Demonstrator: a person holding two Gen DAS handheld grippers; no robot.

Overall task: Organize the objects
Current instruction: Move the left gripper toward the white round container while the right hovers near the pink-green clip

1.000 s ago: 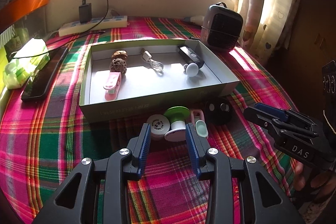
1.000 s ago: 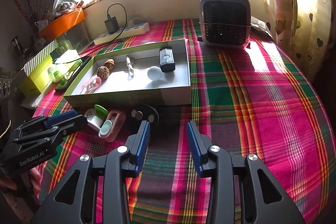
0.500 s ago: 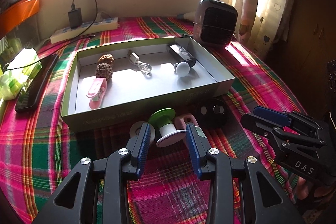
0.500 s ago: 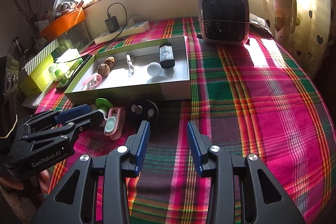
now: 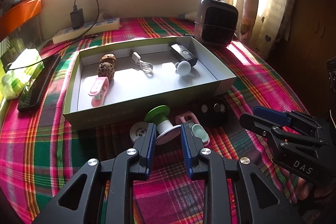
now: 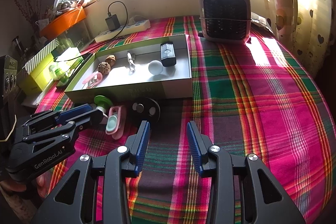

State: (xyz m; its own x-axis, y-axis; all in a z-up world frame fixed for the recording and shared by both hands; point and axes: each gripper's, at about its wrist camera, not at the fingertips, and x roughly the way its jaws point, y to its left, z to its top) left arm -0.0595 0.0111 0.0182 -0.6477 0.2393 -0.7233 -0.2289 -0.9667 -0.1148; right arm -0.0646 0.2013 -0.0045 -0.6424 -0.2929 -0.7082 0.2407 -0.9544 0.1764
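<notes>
Spool (image 5: 162, 125): green top flange, white core, white lower flange, tilting on the plaid cloth (image 5: 52, 150) just in front of the box (image 5: 134, 112). The left gripper (image 5: 167, 132) is closing on it; its blue pads are sitting against the lower flange on both sides, the jaws having just been narrowing.

Neighbours in front of the box: a white round tin (image 5: 139, 132) is lying beside the left pad; a pink clip (image 5: 190, 119) with a mint piece (image 5: 198, 131) is lying beside the right pad; a black disc (image 5: 212, 111) with two silver buttons is resting further right.

Box contents: two walnuts (image 5: 107, 66), another pink clip (image 5: 98, 89), a white cable (image 5: 142, 63), a black remote (image 5: 183, 54), a white ball (image 5: 183, 68).

The right gripper (image 6: 168, 131) is hovering over bare cloth, fingers parted and holding nothing.

Left wrist view only: the tin, a dark phone (image 5: 37, 85) lying left of the box, and a green tissue pack (image 5: 19, 75) beside it.

Right wrist view only: a yellow-green carton (image 6: 40, 68), an orange tray (image 6: 63, 22) on the ledge, and fingers (image 6: 14, 186) gripping under the left tool.

Both views are showing a heater (image 6: 224, 16) and a power strip (image 5: 86, 29) with a plugged charger at the far edge.
</notes>
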